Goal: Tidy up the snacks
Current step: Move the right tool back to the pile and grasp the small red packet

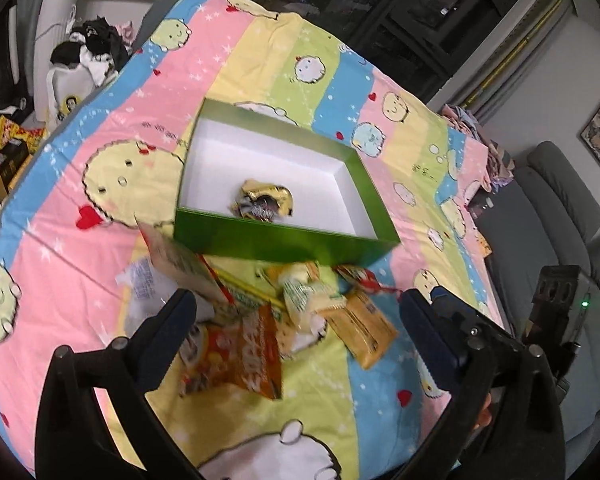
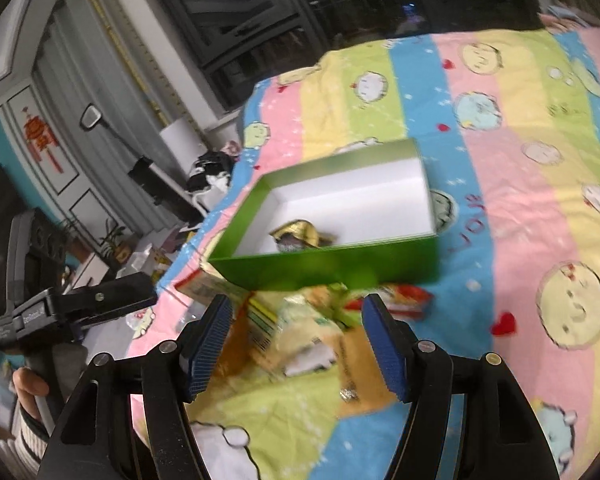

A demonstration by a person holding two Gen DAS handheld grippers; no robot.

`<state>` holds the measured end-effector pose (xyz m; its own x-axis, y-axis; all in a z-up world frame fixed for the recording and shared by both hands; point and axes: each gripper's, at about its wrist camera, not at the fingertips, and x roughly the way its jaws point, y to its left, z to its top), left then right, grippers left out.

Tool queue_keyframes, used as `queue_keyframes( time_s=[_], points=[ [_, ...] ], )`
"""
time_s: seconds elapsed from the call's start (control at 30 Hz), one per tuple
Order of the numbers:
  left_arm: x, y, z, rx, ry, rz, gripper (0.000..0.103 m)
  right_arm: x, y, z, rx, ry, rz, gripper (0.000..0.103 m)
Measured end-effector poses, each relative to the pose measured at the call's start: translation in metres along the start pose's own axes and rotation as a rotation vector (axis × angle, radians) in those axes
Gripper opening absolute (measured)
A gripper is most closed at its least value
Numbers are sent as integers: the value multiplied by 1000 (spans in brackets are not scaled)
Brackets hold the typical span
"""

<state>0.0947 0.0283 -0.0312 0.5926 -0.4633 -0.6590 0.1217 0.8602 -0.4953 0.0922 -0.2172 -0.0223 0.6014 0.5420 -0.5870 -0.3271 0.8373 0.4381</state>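
A green box with a white inside sits on a striped cartoon bedsheet; it also shows in the right wrist view. One gold-wrapped snack lies inside it. A pile of snack packets lies in front of the box: an orange packet, a pale green-white one, a tan one and a red one. My left gripper is open above the pile. My right gripper is open and empty, just short of the pile.
The bedsheet covers the whole work surface. A grey sofa stands to the right. Boxes and clutter lie off the left edge. Dark windows are behind. The left gripper's body shows at the left of the right wrist view.
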Motion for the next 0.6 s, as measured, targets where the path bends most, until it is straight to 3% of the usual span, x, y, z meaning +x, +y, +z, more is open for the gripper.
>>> queue_keyframes(
  time_s=[0.3,0.6],
  points=[
    [21,-17,-14,-32,96,-104,102,-21,-52,-20,216,2,-3,68],
    [62,-43,-11,-22,171,-140,97,-15,-85,-27,347,13,43,68]
  ],
)
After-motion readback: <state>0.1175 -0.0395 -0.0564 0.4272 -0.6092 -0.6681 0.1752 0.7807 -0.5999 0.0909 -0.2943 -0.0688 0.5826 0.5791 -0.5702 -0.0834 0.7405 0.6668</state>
